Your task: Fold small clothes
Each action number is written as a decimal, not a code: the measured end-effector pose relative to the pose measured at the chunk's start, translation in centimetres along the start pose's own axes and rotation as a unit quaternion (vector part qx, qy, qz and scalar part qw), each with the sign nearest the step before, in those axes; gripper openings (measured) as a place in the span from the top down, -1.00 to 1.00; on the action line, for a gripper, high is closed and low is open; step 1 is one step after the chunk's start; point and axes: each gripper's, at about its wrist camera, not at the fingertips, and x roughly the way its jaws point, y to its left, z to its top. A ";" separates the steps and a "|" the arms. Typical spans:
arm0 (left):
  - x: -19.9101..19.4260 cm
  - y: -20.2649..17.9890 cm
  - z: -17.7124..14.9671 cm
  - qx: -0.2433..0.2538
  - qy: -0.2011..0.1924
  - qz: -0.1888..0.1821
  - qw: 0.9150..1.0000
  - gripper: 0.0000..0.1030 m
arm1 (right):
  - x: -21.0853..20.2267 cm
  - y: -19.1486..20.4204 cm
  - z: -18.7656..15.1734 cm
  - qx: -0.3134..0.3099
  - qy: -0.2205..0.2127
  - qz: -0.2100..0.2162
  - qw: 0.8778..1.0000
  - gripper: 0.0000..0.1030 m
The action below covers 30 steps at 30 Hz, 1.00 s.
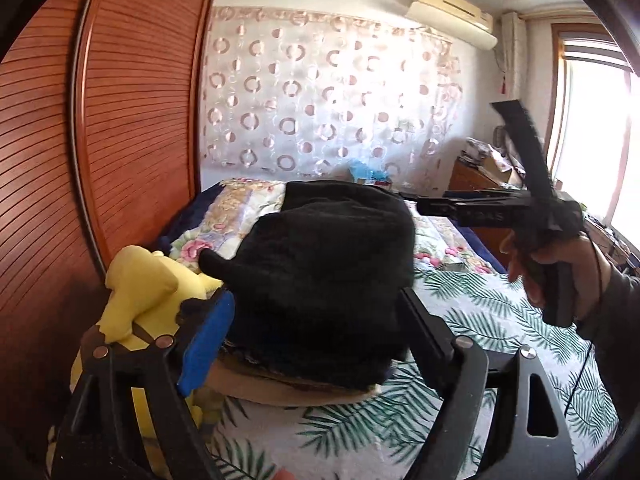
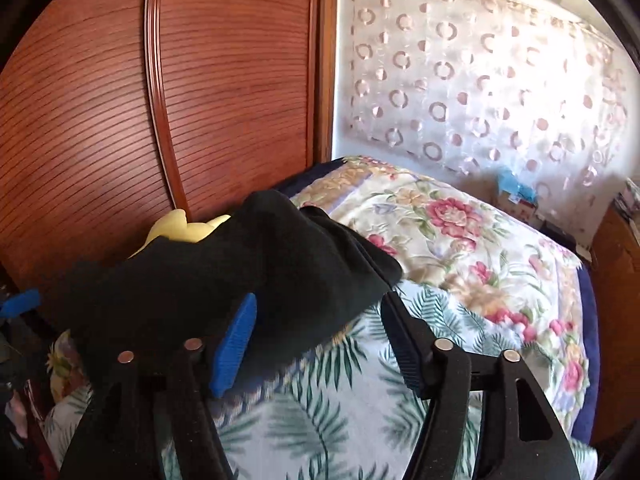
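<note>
My left gripper had its two fingers spread wide, and the soft black knitted garment sat bunched between them; I could not tell whether the blue ribbed pad on the left-side finger actually pressed the cloth or only stood beside it, while the black finger on the other side ran along the garment's edge. Under the garment lay a flat tan piece, itself on the bed. My right gripper was also open wide, its blue pad just under the draped hem of the same black garment, with nothing pinched between the fingers. Beyond and to the left of both pairs of fingers a yellow plush toy leaned close to the slatted reddish-brown wooden wardrobe door. Below the fingers spread a white sheet printed with green palm leaves, and farther ahead a quilt with pink flowers. A sheer curtain with pink rings covered the far wall.
</note>
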 end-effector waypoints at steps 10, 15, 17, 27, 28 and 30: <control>-1.4 -4.7 -1.1 0.036 0.013 -0.003 0.999 -0.61 | -10.5 1.7 -8.2 0.047 -0.026 -0.023 0.998 -0.56; -1.9 -7.0 -1.7 0.048 0.013 -0.005 0.999 -0.61 | -16.1 2.8 -11.5 0.067 -0.048 -0.056 0.995 -0.56; -2.1 -7.9 -1.8 0.051 0.012 -0.005 0.999 -0.61 | -17.6 3.1 -12.5 0.073 -0.052 -0.071 0.993 -0.56; -3.3 -12.1 -2.4 0.056 0.007 -0.039 0.998 -0.61 | -23.7 5.6 -18.0 0.107 -0.065 -0.136 0.983 -0.56; -3.4 -12.5 -2.4 0.058 0.008 -0.039 0.998 -0.61 | -24.2 5.9 -18.3 0.110 -0.069 -0.140 0.982 -0.56; -3.6 -13.1 -2.2 0.060 0.010 -0.044 0.997 -0.61 | -25.2 6.5 -18.7 0.121 -0.072 -0.145 0.979 -0.56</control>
